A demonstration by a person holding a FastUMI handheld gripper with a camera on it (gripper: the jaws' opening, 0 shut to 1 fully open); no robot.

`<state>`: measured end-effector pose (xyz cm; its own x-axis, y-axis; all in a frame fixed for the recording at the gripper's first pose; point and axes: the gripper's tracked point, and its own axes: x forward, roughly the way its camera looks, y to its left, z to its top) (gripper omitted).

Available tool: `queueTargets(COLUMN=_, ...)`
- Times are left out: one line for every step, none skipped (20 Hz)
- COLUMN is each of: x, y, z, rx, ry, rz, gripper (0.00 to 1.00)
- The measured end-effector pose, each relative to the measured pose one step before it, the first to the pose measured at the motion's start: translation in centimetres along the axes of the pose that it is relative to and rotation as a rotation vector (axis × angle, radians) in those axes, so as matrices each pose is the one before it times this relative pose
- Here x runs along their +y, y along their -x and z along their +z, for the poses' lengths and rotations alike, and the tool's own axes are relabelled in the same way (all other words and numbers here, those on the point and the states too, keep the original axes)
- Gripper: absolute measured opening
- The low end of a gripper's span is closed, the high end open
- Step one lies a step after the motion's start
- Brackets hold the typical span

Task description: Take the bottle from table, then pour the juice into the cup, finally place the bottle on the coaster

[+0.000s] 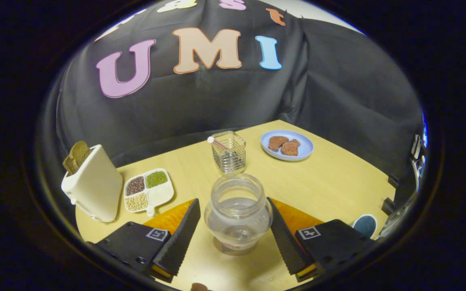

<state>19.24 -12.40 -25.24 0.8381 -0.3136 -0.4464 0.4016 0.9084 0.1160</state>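
Gripper view, lower middle of the frame: clear, wide-mouthed plastic bottle (238, 214) stands on the pale wooden surface (330, 182) between the open jaws, neither touching, probably light but slippery, best gripped at its broad belly.

Clear bottle, matt tabletop

The bottle (238, 212) at 12 o'clock between the open fingers looks clear and glossy; the table (338, 182) shows smooth, matt pale wood grain; the toaster (93, 184) at 10 o'clock looks like smooth plastic.

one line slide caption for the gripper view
Open fingers flank a clear bottle on the table, square glass cup beyond.
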Motion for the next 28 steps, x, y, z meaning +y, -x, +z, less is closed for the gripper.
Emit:
queueTargets(x=0.063, y=0.272, z=0.381, rx=-0.01092, ry=-0.00416, rz=0.00324, gripper=1.00)
queueTargets(x=0.072, y=0.448, z=0.658, rx=-0.01676, ry=-0.00644, rz=0.00621, gripper=0.99)
queueTargets(x=0.122, y=0.404, z=0.791, rx=-0.02237, ry=-0.00591, rz=0.00949, gripper=0.99)
queueTargets(x=0.105, y=0.470, z=1.017, rx=-0.02316, ry=-0.00184, rz=0.01089, gripper=0.99)
queueTargets(x=0.197, y=0.455, z=1.046, rx=-0.02642, ry=0.00268, rz=0.01519, gripper=0.99)
queueTargets(x=0.129, y=0.540, z=1.349, rx=-0.02935, ry=0.00617, rz=0.01199, gripper=0.99)
queueTargets(x=0.036, y=0.482, z=1.225, rx=-0.02506, ry=0.00866, rz=0.01048, gripper=0.99)
queueTargets(x=0.118, y=0.420, z=1.353, rx=-0.02232, ry=0.00895, rz=0.01034, gripper=0.99)
queueTargets(x=0.200, y=0.302, z=1.337, rx=-0.02489, ry=0.00468, rz=0.01123, gripper=0.99)
queueTargets(x=0.250, y=0.459, z=1.457, rx=-0.02343, ry=-0.00302, rz=0.01372, gripper=0.99)
queueTargets(x=0.394, y=0.574, z=1.500, rx=-0.02269, ry=-0.00808, rz=0.01879, gripper=0.99)
queueTargets(x=0.375, y=0.449, z=1.591, rx=-0.02648, ry=-0.01176, rz=0.01838, gripper=0.99)
queueTargets(x=0.296, y=0.435, z=1.719, rx=-0.02628, ry=-0.00924, rz=0.01730, gripper=0.99)
queueTargets(x=0.330, y=0.424, z=1.728, rx=-0.02513, ry=-0.00660, rz=0.01586, gripper=0.99)
queueTargets(x=0.388, y=0.391, z=1.549, rx=-0.02475, ry=-0.00540, rz=0.01905, gripper=0.99)
queueTargets(x=0.672, y=0.456, z=1.858, rx=-0.02664, ry=-0.00244, rz=0.02594, gripper=0.99)
queueTargets(x=0.710, y=0.288, z=1.848, rx=-0.02785, ry=0.00080, rz=0.02785, gripper=0.99)
queueTargets(x=0.743, y=0.313, z=1.845, rx=-0.02786, ry=0.00347, rz=0.02505, gripper=0.98)
queueTargets(x=0.525, y=0.241, z=1.572, rx=-0.02199, ry=0.00589, rz=0.02562, gripper=0.98)
queueTargets(x=0.667, y=0.256, z=1.575, rx=-0.01852, ry=0.00750, rz=0.02479, gripper=0.98)
queueTargets(x=0.558, y=0.298, z=1.537, rx=-0.02077, ry=0.00686, rz=0.02057, gripper=0.98)
queueTargets(x=0.728, y=0.406, z=1.513, rx=-0.02265, ry=-0.00043, rz=0.02285, gripper=0.98)
queueTargets(x=1.281, y=0.372, z=1.213, rx=-0.02438, ry=-0.00684, rz=0.01984, gripper=0.98)
queueTargets(x=0.293, y=0.328, z=1.307, rx=-0.02197, ry=-0.00206, rz=0.00761, gripper=0.97)
queueTargets(x=-0.103, y=0.305, z=0.910, rx=-0.01228, ry=-0.00062, rz=0.00212, gripper=0.97)
queueTargets(x=0.013, y=0.257, z=0.636, rx=-0.00406, ry=0.00180, rz=0.00303, gripper=0.97)
queueTargets(x=0.063, y=0.141, z=0.492, rx=-0.00296, ry=0.00257, rz=0.00414, gripper=0.97)
queueTargets(x=0.117, y=0.139, z=0.541, rx=-0.00968, ry=0.00098, rz=0.00339, gripper=0.97)
